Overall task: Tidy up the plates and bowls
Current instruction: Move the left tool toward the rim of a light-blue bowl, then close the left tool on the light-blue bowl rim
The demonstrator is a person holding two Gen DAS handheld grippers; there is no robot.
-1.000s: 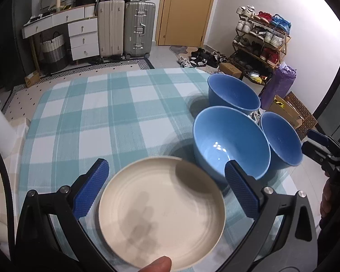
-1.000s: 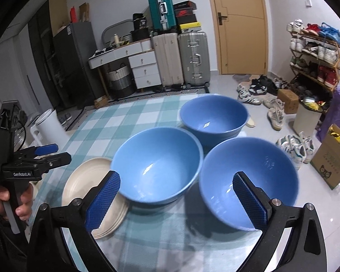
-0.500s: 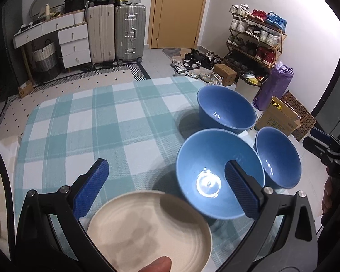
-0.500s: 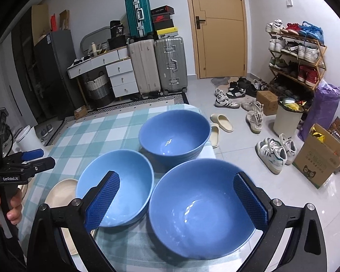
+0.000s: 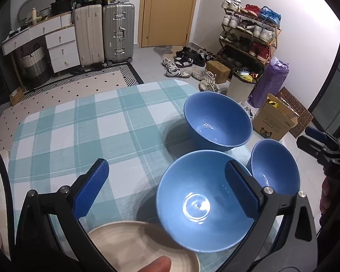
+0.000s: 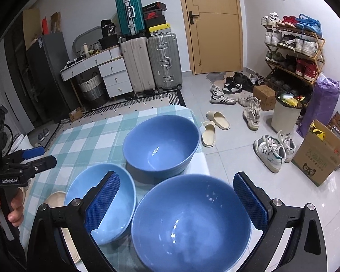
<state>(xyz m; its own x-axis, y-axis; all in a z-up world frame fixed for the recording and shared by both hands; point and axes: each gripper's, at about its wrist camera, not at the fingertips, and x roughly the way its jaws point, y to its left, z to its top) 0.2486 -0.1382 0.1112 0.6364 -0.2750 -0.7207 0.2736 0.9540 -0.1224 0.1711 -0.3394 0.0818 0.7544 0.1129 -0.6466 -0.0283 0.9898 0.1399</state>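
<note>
Both views have shifted since a second ago: my left gripper (image 5: 166, 189) has pulled off the cream plate (image 5: 133, 247), which now sits at the bottom edge of its view, and my right gripper (image 6: 176, 196) has closed in over the nearest blue bowl (image 6: 190, 222). Its fingers (image 6: 250, 198) are spread wide and hold nothing, as are the left's. Three blue bowls stand close together on the checked surface (image 5: 83, 131): the middle bowl (image 5: 204, 204) beside the plate, the far bowl (image 5: 217, 122) toward the edge, the nearest at the right corner. I judge this the approach to a first bowl, with nesting yet to begin. Next I need one finger inside the rim, one outside, then a firm squeeze; the glazed wall looks slippery.
</note>
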